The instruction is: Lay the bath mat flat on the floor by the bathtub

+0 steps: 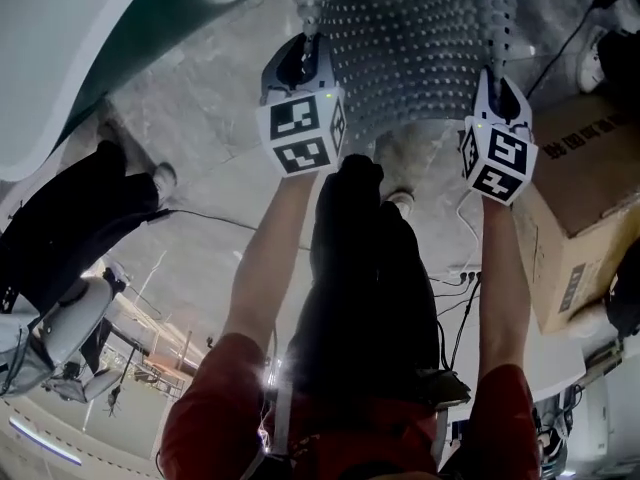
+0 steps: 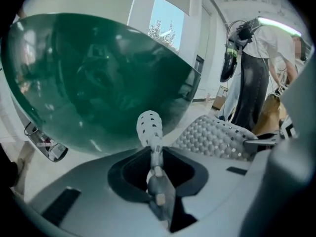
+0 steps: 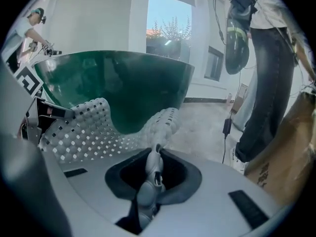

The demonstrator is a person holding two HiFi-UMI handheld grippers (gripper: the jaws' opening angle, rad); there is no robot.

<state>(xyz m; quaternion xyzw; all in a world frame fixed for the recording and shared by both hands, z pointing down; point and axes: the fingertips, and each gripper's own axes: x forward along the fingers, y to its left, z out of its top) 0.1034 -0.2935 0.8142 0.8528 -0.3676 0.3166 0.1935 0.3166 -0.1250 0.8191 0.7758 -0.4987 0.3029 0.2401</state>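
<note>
Seen from above, a person in a red top reaches both arms down over a floor. The left tongs (image 1: 300,60) are clenched on one near corner of a pale grey perforated rubber bath mat (image 1: 420,48). In the left gripper view that corner pokes up as a small holed tab pinched tight between the jaws (image 2: 154,157). The mat spreads away from the person between the two tools, and its far end is cut off by the top of the head view. The right tongs (image 1: 500,88) are clamped on the other near corner, and the right gripper view shows the jaws closed on the mat's edge (image 3: 154,166), with the sheet sagging to the left (image 3: 84,132).

The task looks partly done. The mat is opened out and gripped at both corners beside the tub, but its near edge is held off the floor. Lowering it, smoothing it flat and letting go appear to be what remains; whether the far part already rests on the floor cannot be told.

At the far left stands a bystander in dark trousers (image 1: 70,218). Next comes the curved bathtub with a white rim and glossy dark green body (image 1: 60,68), and the mat lies just beside it. The floor is pale grey marbled stone (image 1: 200,138). A black cable (image 1: 565,43) trails at upper right, and a brown cardboard box (image 1: 590,198) sits at the right edge. The gripper views show white walls and a bright window (image 3: 168,19).
</note>
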